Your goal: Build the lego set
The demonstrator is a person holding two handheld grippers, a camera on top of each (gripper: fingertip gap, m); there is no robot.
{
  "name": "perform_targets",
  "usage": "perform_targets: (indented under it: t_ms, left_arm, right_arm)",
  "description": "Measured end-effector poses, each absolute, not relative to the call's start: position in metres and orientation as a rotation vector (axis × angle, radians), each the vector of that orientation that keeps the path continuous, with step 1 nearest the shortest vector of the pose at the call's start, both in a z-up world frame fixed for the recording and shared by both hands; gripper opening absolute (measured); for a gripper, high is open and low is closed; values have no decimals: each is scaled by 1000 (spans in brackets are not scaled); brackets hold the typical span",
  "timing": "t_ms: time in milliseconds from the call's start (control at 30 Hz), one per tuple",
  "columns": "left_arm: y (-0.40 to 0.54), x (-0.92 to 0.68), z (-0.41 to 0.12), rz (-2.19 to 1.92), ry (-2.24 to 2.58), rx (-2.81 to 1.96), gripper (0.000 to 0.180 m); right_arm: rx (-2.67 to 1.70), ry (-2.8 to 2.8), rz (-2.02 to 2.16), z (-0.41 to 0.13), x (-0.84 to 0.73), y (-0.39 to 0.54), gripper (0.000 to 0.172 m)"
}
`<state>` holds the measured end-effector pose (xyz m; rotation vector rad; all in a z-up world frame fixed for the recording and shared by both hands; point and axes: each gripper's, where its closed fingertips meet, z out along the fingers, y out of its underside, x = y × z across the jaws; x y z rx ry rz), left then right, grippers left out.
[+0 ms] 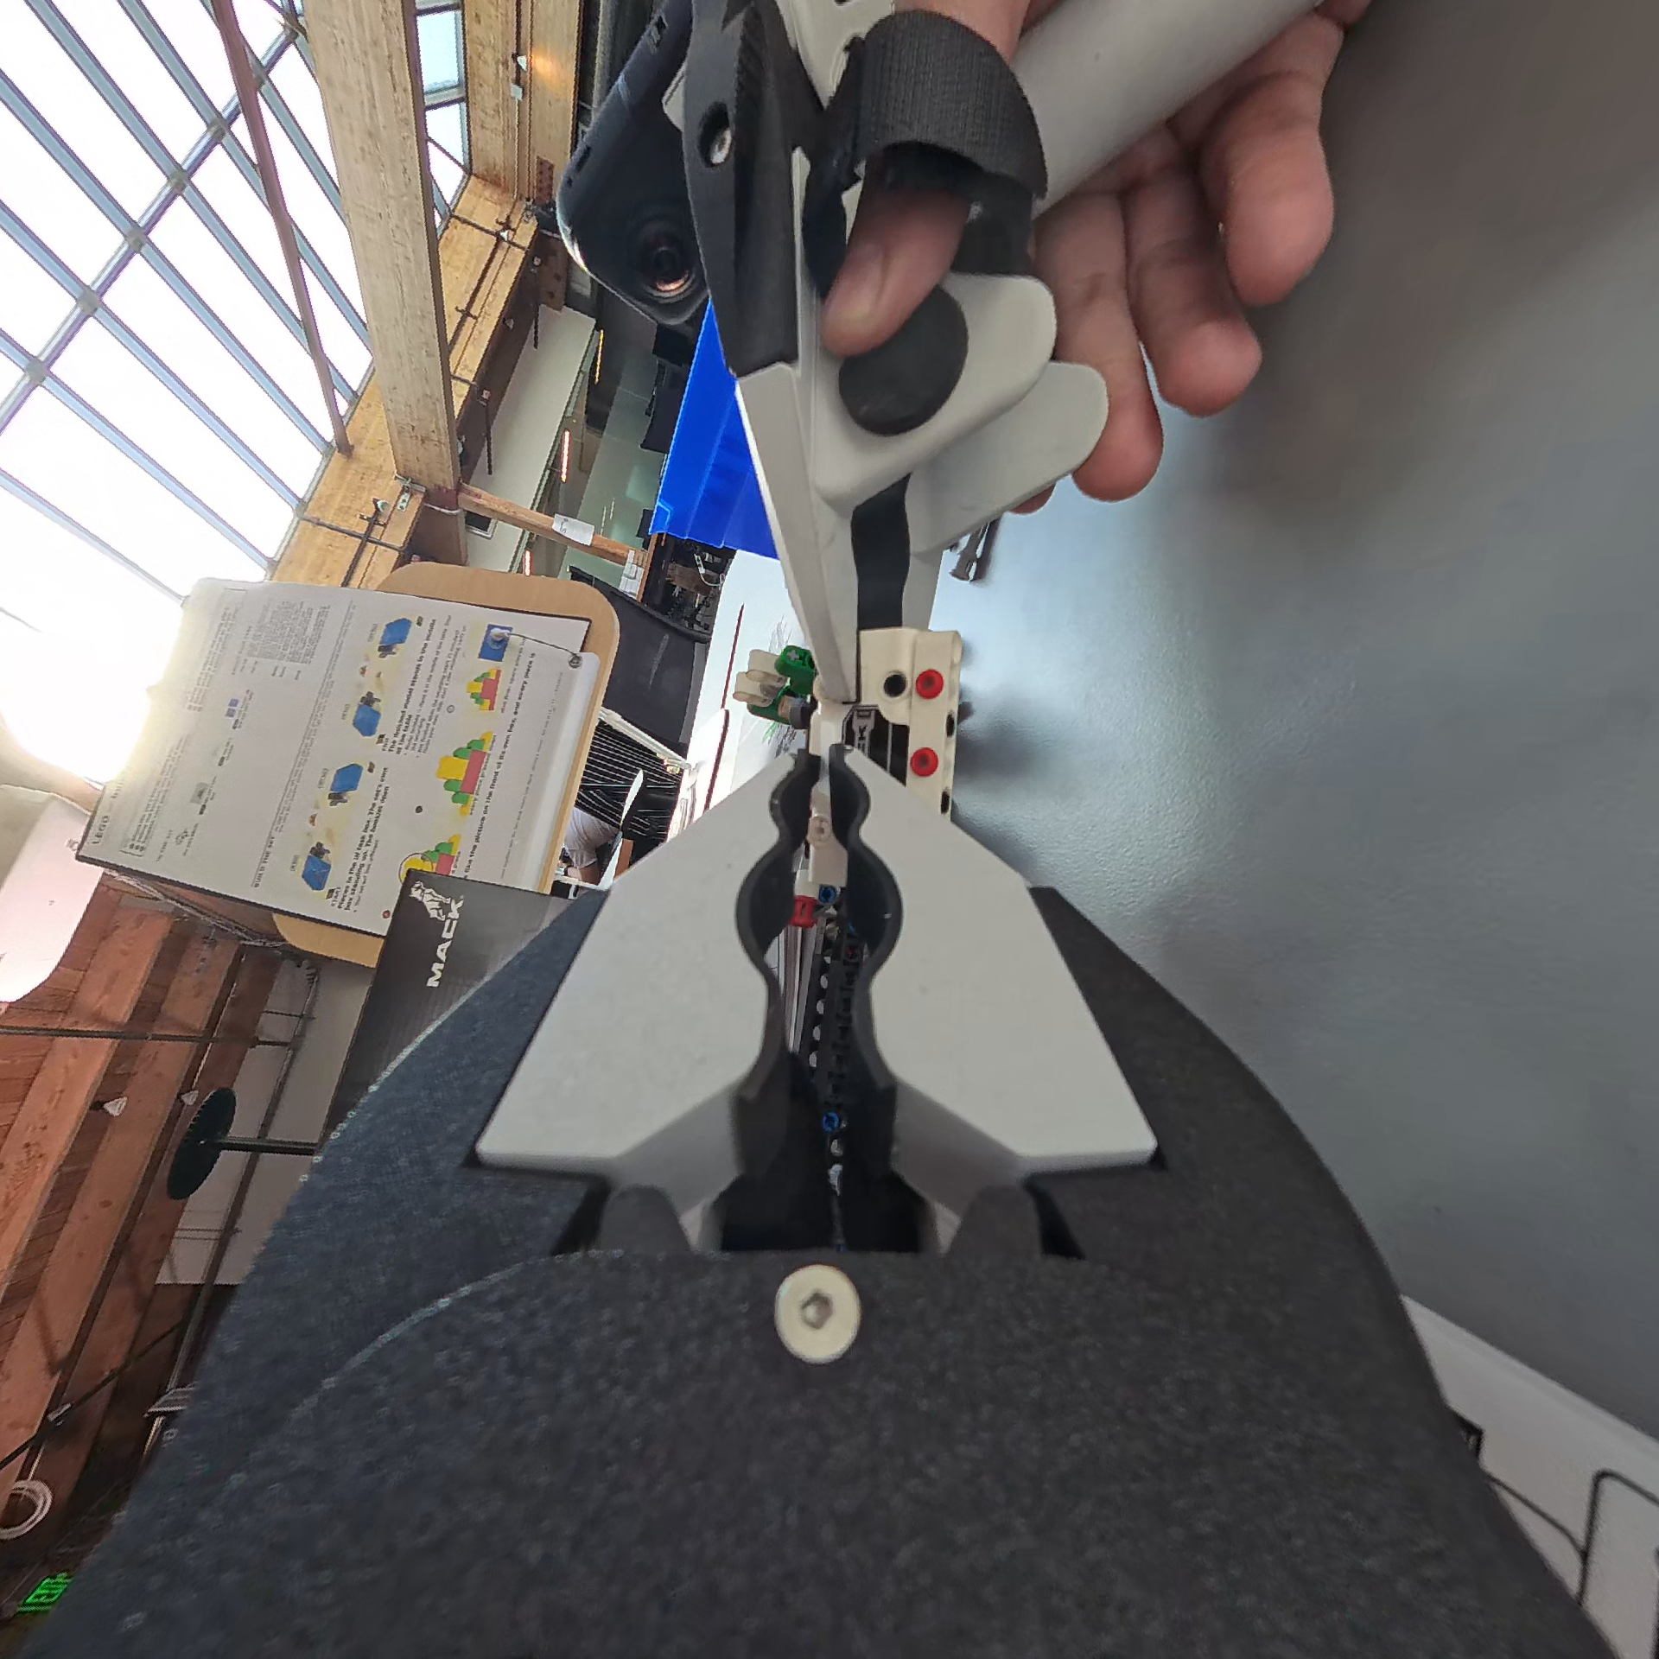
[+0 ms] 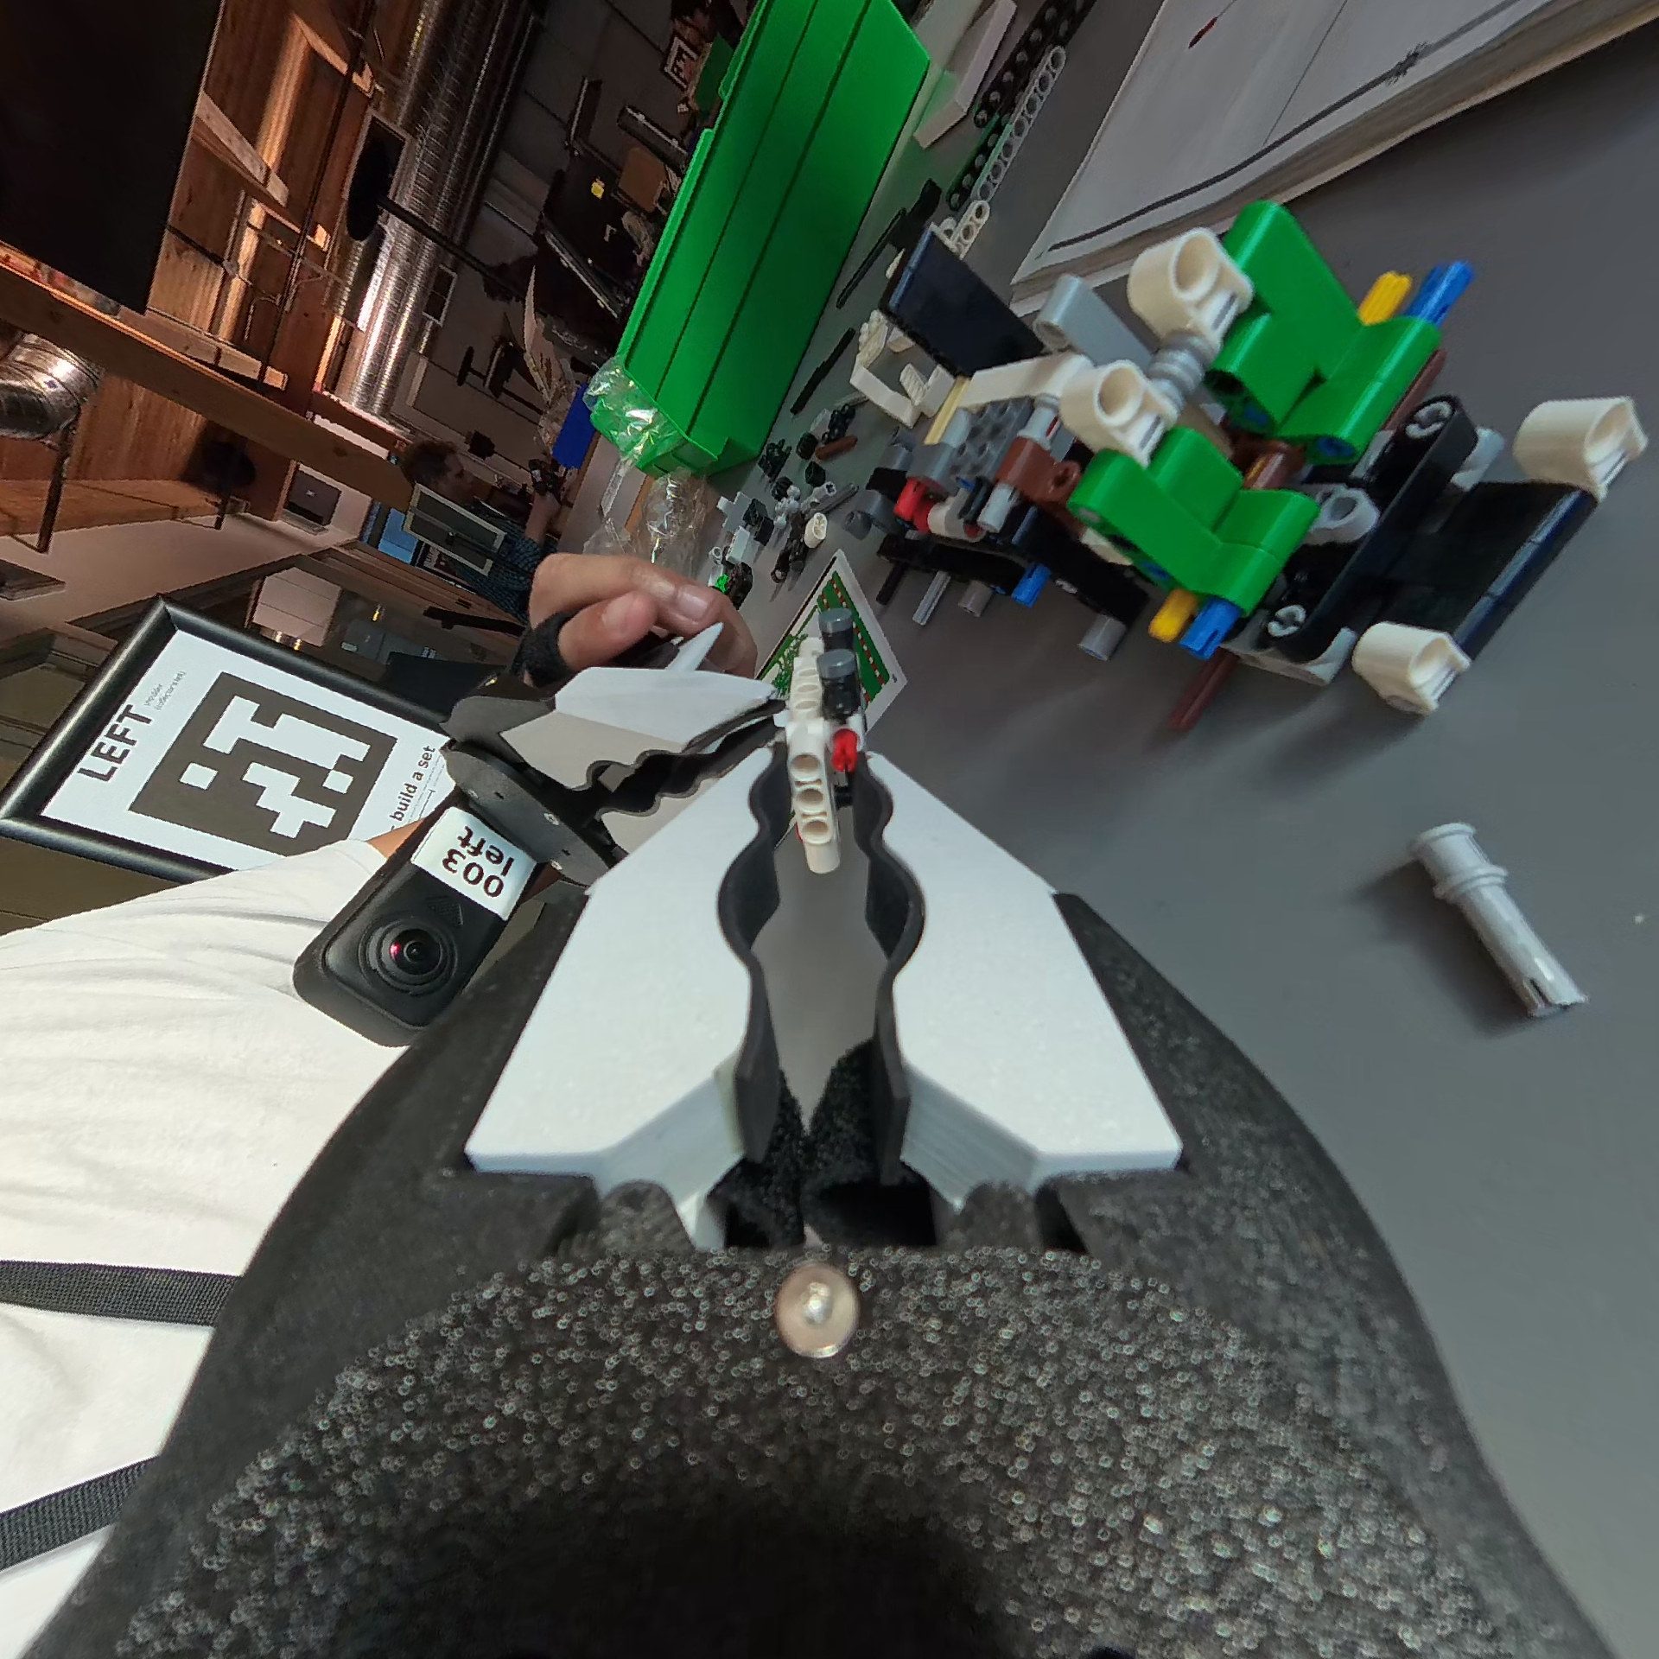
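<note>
Your right gripper [image 2: 821, 772] clamps the white subassembly [image 2: 812, 790] steady; your left gripper [image 2: 763, 709] pinches its 9 o'clock edge, bracing it.

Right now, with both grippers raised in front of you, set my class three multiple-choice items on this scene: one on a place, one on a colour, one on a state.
1. Where does the loose grey pin lie?
A) in the green tray
B) on the bare table, right of the right gripper
C) on top of the green model

2. What colour are the two round pins on the side of the white brick piece?
A) blue
B) yellow
C) red

3. How is the white brick piece held?
A) lying untouched on the table
B) by the fingers of both the left gripper and the right gripper
C) by a bare hand alone

Answers: 1 B, it lies alone on the grey surface; 2 C, both show red in the left wrist view; 3 B, both pairs of fingers close on it.
</note>
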<state>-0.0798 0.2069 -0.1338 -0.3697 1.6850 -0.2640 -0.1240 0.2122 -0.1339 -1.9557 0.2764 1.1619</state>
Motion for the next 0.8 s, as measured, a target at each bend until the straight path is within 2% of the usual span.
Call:
perform_targets:
  t_ms: [733, 800]
  left_arm:
    - [208, -80, -133, -278, 1688, -389, 2]
    - [209, -79, -131, -275, 1670, -393, 19]
  right_arm:
    - [-1962, 276, 1159, -134, -123, 213, 11]
    - [-1976, 279, 1143, -136, -122, 213, 11]
